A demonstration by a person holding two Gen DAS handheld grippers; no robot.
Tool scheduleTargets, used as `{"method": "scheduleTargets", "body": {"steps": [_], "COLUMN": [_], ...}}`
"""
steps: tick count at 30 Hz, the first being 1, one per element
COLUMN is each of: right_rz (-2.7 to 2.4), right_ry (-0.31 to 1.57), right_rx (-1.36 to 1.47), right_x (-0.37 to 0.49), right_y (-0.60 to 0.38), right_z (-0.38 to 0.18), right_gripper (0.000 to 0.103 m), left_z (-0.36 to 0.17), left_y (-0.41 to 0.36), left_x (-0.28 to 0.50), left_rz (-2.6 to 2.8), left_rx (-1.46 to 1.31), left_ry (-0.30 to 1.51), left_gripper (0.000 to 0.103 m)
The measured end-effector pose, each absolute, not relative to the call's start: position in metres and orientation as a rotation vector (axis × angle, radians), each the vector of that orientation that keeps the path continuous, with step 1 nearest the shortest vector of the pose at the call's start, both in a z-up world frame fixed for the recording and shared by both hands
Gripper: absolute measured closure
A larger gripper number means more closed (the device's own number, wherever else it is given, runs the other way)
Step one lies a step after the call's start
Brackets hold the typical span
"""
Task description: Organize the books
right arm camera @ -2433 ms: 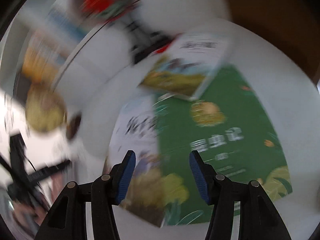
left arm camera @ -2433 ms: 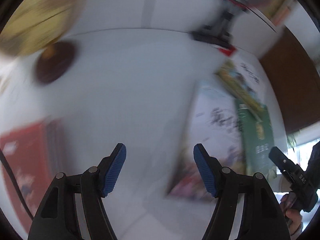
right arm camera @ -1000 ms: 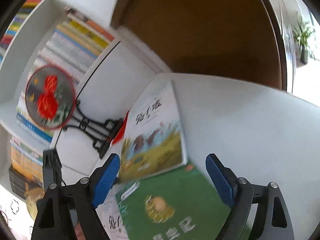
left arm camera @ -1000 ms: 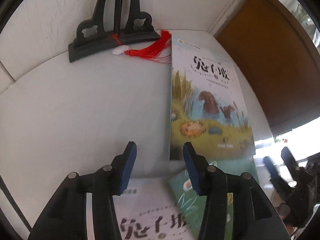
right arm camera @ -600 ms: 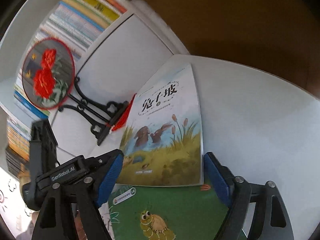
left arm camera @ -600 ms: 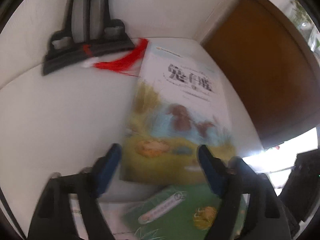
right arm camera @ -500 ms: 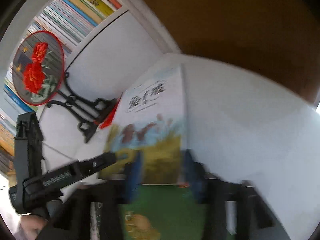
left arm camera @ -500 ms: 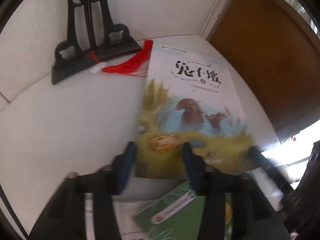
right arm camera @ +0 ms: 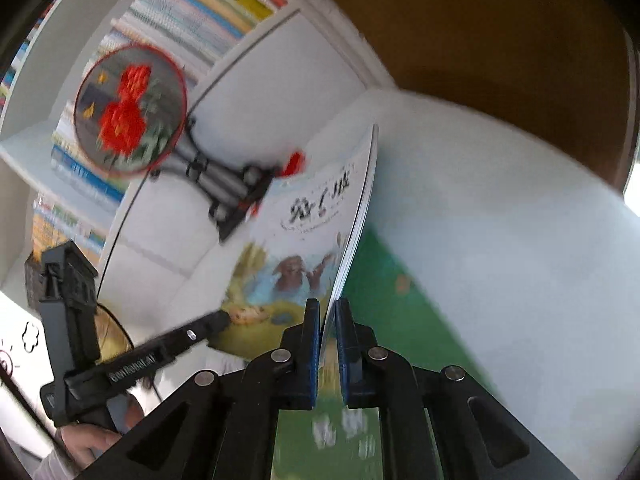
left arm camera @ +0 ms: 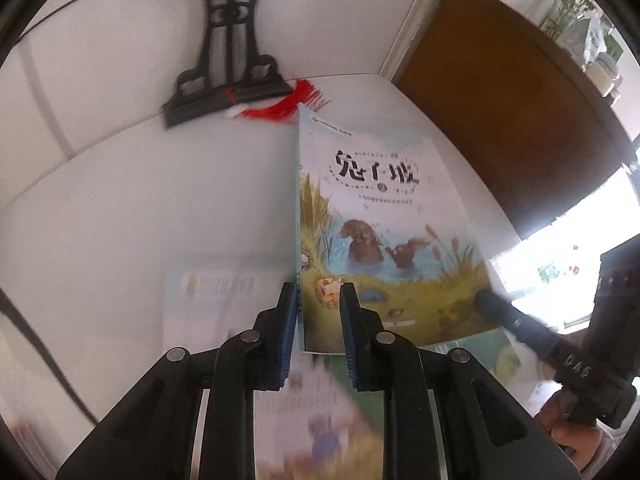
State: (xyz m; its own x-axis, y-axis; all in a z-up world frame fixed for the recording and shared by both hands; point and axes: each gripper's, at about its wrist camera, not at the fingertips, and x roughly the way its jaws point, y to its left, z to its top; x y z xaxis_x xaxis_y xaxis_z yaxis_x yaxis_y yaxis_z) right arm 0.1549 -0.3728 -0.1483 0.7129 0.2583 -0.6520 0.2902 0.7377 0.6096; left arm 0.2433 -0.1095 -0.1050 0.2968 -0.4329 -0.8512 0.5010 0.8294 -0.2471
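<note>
Both claws just closed on pond book (left arm camera: 384, 216): L claw (left arm camera: 318, 312) near spine; R claw (right arm camera: 328, 320) apparently page-edge.

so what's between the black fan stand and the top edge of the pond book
Only the red tassel lies there, trailing from the black fan stand to the pond book's top corner; the white tabletop is otherwise bare. The left wrist view shows it.

A home study: crammed bookshelves (right arm camera: 208, 12) behind a white desk (left arm camera: 120, 200).

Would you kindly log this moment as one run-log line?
left tongs: closing on pond book spine corner | right tongs: shut on its page edge | book: lifted off green book
</note>
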Motion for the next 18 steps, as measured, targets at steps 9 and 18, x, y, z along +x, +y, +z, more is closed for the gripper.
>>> {"method": "scheduleTargets", "body": {"steps": [9, 18], "right_rz": [0.158, 0.152], "right_ry": [1.020, 1.053], "right_rx": [0.714, 0.646], "right_x": [0.060, 0.063], "right_y": [-0.316, -0.319], "right_z": [-0.171, -0.173], "right_gripper": [0.095, 0.072], "left_z": [-0.113, -0.141], "left_y": [-0.018, -0.001], "left_x": [0.115, 0.117], "left_rz": [-0.535, -0.396], "left_rx": [-0.021, -0.059], "left_ry": [1.193, 1.272], "left_gripper": [0.085, 0.076]}}
